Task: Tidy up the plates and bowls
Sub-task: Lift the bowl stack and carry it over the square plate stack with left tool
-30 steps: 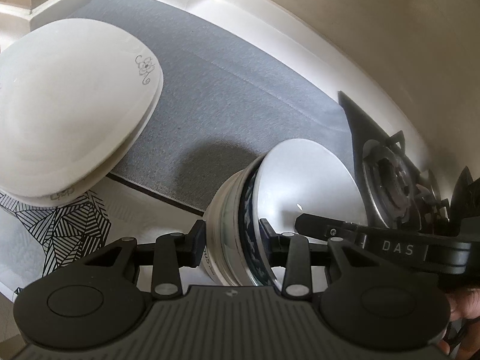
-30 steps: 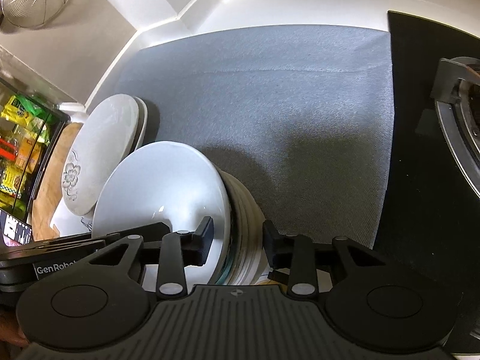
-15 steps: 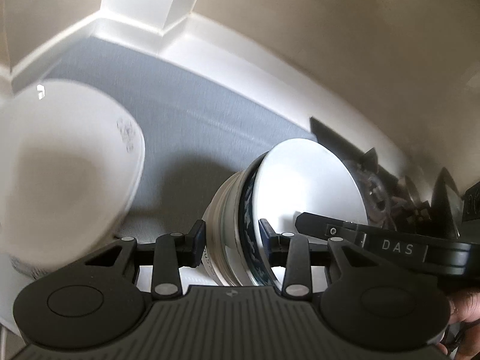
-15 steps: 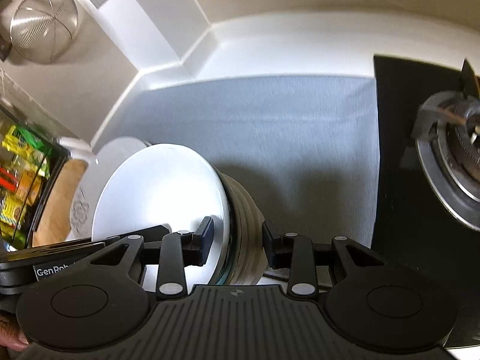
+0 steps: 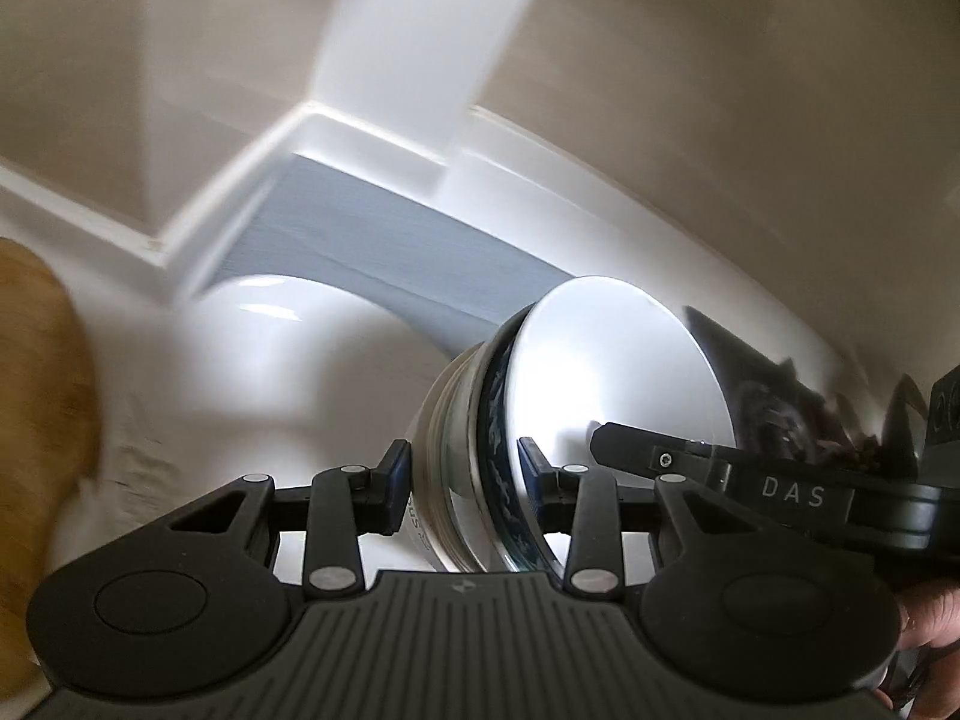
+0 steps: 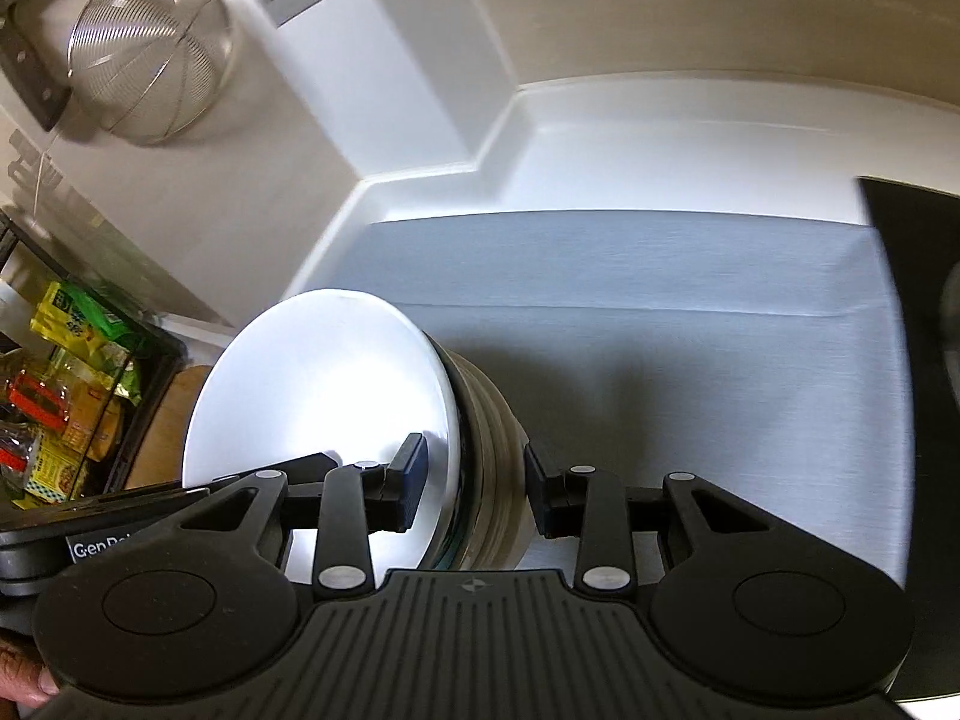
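Note:
A nested stack of bowls [image 5: 480,450], white on the inside with a blue-patterned one among them, is held on edge between both grippers. My left gripper [image 5: 462,480] is shut on the stack's rim. My right gripper [image 6: 474,489] is shut on the opposite rim of the same stack [image 6: 480,438], whose white inside [image 6: 324,396] faces left. The stack hangs above the grey mat [image 6: 690,312]. A blurred white plate [image 5: 270,348] lies below left in the left wrist view.
A black stove top [image 6: 924,300] borders the mat on the right. A wire strainer [image 6: 150,54] hangs on the left wall. A shelf with yellow and green packets [image 6: 66,384] and a wooden board [image 5: 42,372] are at the left. White counter walls [image 6: 540,138] enclose the back.
Both grippers have lifted the bowl stack up off the counter. The views tilted upward; the plates at the left dropped low and mostly out of view.

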`<control>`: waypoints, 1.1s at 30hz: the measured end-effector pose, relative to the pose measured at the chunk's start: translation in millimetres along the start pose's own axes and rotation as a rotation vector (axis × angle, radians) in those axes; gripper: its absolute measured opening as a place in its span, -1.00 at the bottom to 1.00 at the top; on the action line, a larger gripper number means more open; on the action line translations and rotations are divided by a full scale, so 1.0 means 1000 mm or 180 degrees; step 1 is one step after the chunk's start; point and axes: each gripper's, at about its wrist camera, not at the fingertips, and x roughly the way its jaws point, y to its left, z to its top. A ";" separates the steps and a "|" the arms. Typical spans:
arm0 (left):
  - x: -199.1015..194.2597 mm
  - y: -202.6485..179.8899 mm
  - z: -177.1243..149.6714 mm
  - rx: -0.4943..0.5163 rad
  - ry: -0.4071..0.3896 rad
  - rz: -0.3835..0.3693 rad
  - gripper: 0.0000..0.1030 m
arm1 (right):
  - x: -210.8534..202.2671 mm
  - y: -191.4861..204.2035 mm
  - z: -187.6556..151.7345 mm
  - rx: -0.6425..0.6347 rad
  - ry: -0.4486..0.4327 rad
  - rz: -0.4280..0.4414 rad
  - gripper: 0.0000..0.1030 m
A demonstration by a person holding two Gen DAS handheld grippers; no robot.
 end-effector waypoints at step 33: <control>0.031 0.109 0.023 -0.0276 0.0314 -0.0099 -0.20 | 0.093 0.080 -0.003 -0.0006 0.0329 -0.0262 -0.28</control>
